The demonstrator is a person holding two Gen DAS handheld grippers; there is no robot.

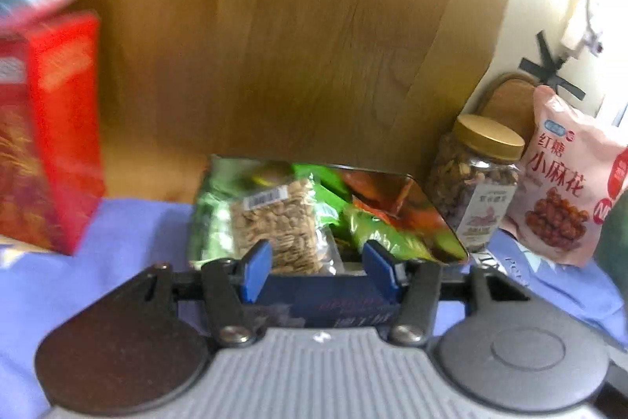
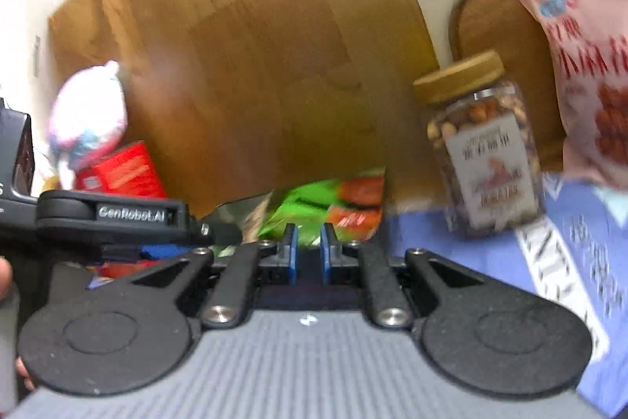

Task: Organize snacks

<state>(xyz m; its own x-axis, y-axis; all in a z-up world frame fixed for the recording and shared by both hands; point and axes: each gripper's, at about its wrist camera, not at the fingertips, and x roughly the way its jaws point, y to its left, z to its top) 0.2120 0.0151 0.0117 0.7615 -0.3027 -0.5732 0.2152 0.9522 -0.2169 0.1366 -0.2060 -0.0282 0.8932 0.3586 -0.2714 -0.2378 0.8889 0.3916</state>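
The left tool (image 1: 318, 262) has its blue pads spread wide, pressed against the two sides of a dark blue box (image 1: 329, 295) that fills the gap between them. Just past its tips sits a shiny tin (image 1: 443, 218), packed with a clear bag of nuts (image 1: 278, 222) and green snack packets (image 1: 376, 230). The right tool (image 2: 308, 250) stands nearly closed, its pads a narrow slot apart around something dark that I cannot make out; the left tool's black body (image 2: 114, 214) crowds in at its left. A wooden board (image 1: 298, 26) rises close behind the tin and closes off the far side. To the right of the tin, a gold-lidded jar of mixed nuts (image 1: 477, 179) stands upright just beside a pink snack bag (image 1: 565, 179). To the left a red box (image 1: 59, 132) stands apart, with bare purple cloth (image 1: 137, 230) between it and the tin.
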